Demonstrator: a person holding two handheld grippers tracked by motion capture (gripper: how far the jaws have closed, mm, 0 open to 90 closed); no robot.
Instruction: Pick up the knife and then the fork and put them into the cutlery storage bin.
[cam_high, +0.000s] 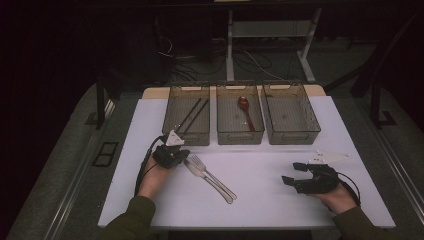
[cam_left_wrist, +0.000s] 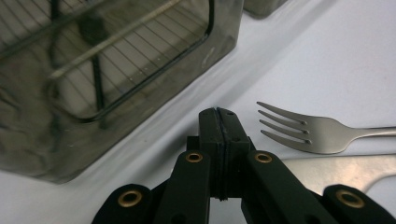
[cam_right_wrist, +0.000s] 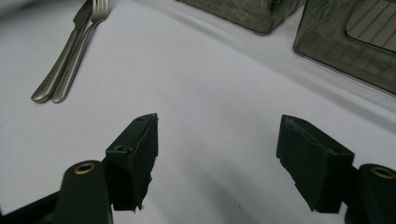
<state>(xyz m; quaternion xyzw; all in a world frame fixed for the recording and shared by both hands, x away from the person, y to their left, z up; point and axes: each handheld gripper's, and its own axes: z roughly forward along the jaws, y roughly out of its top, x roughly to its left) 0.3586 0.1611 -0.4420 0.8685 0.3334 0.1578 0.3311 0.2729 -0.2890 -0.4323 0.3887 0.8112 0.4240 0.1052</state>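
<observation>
Lying beside closed left hand-held gripper (cam_left_wrist: 218, 122), fork (cam_left_wrist: 308, 132) and knife (cam_high: 192, 169), right hand-held gripper (cam_right_wrist: 217, 140) spread

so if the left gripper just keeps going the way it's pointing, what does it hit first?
Probably the left bin. The left gripper, jaws shut, points across bare table at that bin's near wall. The fork lies off to one side of that line, so it looks clear, though depth is hard to judge.

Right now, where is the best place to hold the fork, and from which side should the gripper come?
Probably grip the fork at its tine end, coming from above: the left gripper is nearest there. The knife lies tight along its handle, so the spread tines offer the freer part.
</observation>
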